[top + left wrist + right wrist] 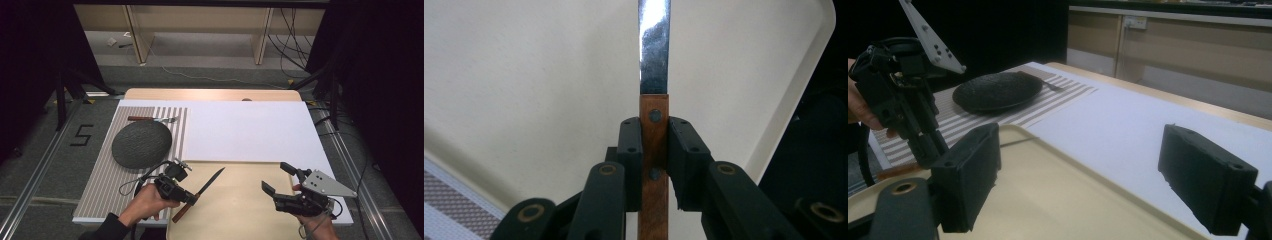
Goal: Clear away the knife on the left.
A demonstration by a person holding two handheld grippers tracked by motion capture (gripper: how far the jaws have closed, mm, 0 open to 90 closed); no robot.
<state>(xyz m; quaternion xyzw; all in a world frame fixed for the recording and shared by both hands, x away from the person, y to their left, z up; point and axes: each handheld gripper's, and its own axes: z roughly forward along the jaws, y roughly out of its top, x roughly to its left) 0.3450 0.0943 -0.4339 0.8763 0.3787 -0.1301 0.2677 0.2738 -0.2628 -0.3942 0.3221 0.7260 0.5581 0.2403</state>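
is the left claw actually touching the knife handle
Touching. In the left gripper view the left claw has both black jaws pressed flat against the sides of the knife's brown wooden handle, with no gap, over the beige tray.

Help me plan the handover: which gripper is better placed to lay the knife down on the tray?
Left. The left gripper already clamps the knife by its wooden handle, blade over the tray. The right gripper stands open and apart.

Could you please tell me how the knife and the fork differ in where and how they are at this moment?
The knife is clamped at its handle by the left tool over the beige tray; the fork lies untouched on the striped mat, beyond the dark plate. The knife points diagonally; the fork lies crosswise. Both have brown handles.
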